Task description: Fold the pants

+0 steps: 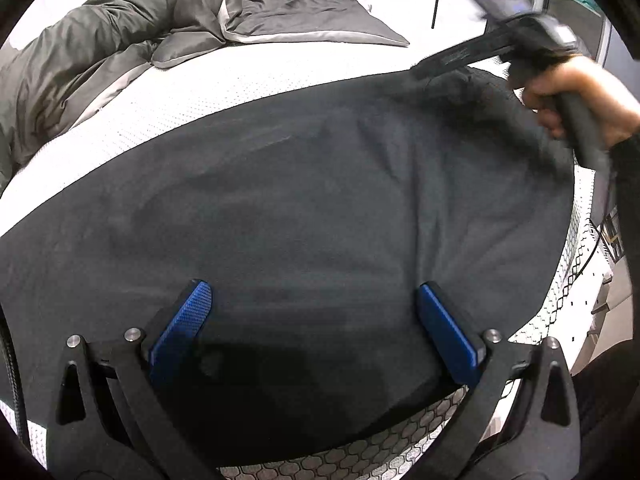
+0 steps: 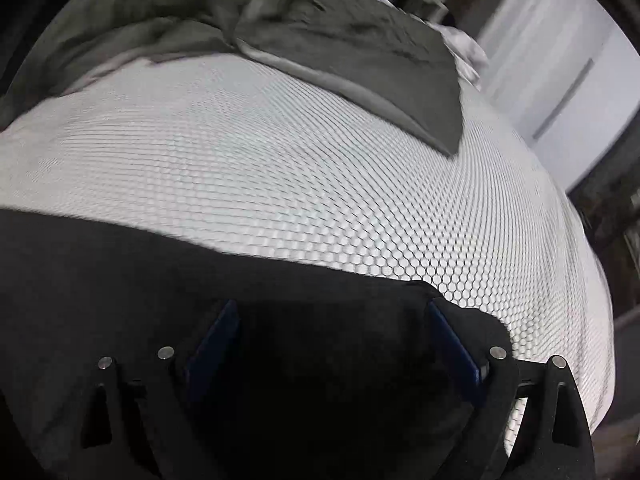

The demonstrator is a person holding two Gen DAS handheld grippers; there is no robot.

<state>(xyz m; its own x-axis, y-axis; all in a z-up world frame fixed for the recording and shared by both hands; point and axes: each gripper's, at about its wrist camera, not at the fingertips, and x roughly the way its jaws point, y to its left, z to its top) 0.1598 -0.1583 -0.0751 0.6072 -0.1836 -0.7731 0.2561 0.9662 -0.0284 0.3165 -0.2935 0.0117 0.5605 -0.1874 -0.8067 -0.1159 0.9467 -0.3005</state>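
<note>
Left gripper (image 1: 316, 300) hovers, jaws spread wide, over dark pants (image 1: 280, 200) on the mattress (image 1: 160, 120); right gripper (image 2: 332, 316) likewise agape over the pants' edge

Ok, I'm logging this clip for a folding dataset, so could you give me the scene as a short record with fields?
surface: white hex-patterned mattress
garment: dark grey fabric pants, spread flat on the mattress, few wrinkles
left gripper: open, blue pads over the pants' near edge, nothing held
right gripper: open, over the pants' far edge; in the left wrist view it is blurred
hand: holds the right gripper's handle
background: grey rumpled duvet on the mattress beyond the pants
fold state: no fold visible yet
</note>
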